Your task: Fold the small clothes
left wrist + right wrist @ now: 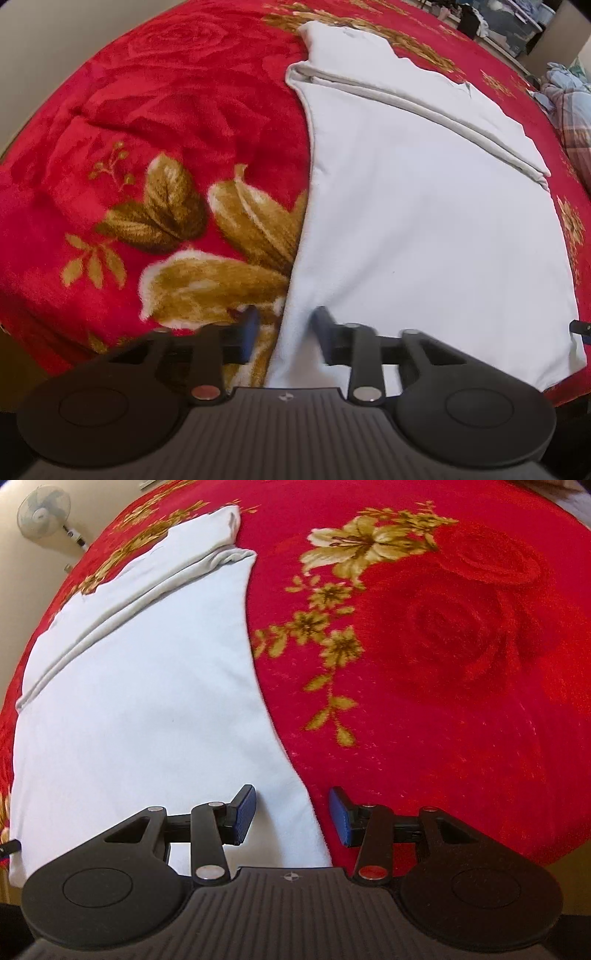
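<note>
Left wrist view: a white, soft cotton garment lay flat on a plush red blanket with gold flower and leaf print. Its far part was folded over, leaving 2 long parallel hems running diagonally across it. The left gripper, a black 2-finger tool with blue pads, pointed steeply down at the garment's near left corner. One finger stood over the blanket and the other over the cloth, so the left edge of the garment ran between them. The fingers were blurred and stood a narrow gap apart; whether the pads pressed on the cloth could not be told. At the far right, a heap of pale blue and checked fabric lay beyond the blanket.

Right wrist view: the same white garment filled the left half of the picture, with the red blanket to its right. The right gripper pointed down at the near right corner. Its fingers stood clearly apart, one over the cloth and one over the blanket, with the garment's right edge between them and neither pad visibly pressing on it. A white wall-mounted fan showed at the upper left.
</note>
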Available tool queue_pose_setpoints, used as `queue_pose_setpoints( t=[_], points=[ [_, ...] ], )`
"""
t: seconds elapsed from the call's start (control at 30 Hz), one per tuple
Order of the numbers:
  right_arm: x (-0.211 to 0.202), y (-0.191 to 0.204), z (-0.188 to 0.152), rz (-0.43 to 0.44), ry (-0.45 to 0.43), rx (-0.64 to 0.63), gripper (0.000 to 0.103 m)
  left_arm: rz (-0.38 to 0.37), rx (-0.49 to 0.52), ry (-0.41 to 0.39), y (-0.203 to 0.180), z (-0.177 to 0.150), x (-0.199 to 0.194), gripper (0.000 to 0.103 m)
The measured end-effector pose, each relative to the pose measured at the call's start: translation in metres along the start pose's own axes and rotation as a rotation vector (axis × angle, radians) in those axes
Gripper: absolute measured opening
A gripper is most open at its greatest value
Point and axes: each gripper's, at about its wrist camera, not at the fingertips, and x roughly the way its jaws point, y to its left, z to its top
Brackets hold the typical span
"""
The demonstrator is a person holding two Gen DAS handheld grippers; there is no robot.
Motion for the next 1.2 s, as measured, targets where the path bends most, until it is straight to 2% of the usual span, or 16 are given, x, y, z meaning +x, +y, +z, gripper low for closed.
queue_pose_setpoints(
  t=[0.13, 0.43, 0.47, 0.5, 0.53, 0.63, 0.7, 0.77, 0.8, 0.87, 0.97, 1.13, 1.2],
  points=[
    [-0.002, 0.002, -0.001, 0.007, 0.000, -0.024, 0.034, -0.009, 0.030, 0.002, -0.004, -0.003, -0.003, 0.019],
    [0.001, 0.007, -0.007, 0.022, 0.024, -0.055, 0.033, -0.011, 0.061, 0.022, -0.007, -0.004, 0.003, 0.018],
    [0.000, 0.007, -0.008, 0.024, 0.022, -0.056, 0.019, -0.017, 0.062, 0.018, -0.007, -0.004, 0.002, 0.006],
    [-0.001, 0.007, -0.008, 0.030, 0.018, -0.052, 0.009, -0.033, 0.062, 0.004, -0.008, -0.004, -0.001, 0.004],
    [-0.003, 0.006, -0.007, 0.044, 0.012, -0.040, 0.004, -0.037, 0.070, -0.022, -0.009, -0.004, -0.006, 0.004],
    [-0.021, 0.007, -0.003, 0.129, -0.063, -0.031, 0.004, -0.029, 0.126, -0.115, -0.020, -0.008, -0.022, 0.004],
    [-0.030, 0.008, 0.000, 0.156, -0.113, -0.046, 0.004, -0.036, 0.094, -0.095, -0.017, -0.010, -0.020, 0.005],
    [-0.024, 0.005, 0.001, 0.143, -0.079, -0.025, 0.008, -0.042, 0.062, -0.019, -0.013, -0.012, -0.008, 0.007],
    [-0.016, 0.003, 0.000, 0.124, -0.035, -0.019, 0.008, -0.042, 0.049, 0.010, -0.010, -0.012, -0.002, 0.007],
    [0.000, 0.003, -0.005, 0.087, 0.051, -0.029, 0.009, -0.046, 0.037, 0.025, -0.007, -0.012, 0.001, 0.008],
    [0.003, 0.011, -0.006, 0.075, 0.054, -0.080, 0.009, -0.047, 0.053, 0.029, -0.009, -0.013, 0.001, 0.011],
    [0.003, 0.008, -0.005, 0.076, 0.053, -0.063, 0.009, -0.038, 0.077, 0.023, -0.012, -0.014, 0.001, 0.011],
    [0.002, 0.008, -0.007, 0.075, 0.048, -0.066, 0.008, -0.040, 0.076, 0.009, -0.011, -0.014, -0.002, 0.006]
  ],
)
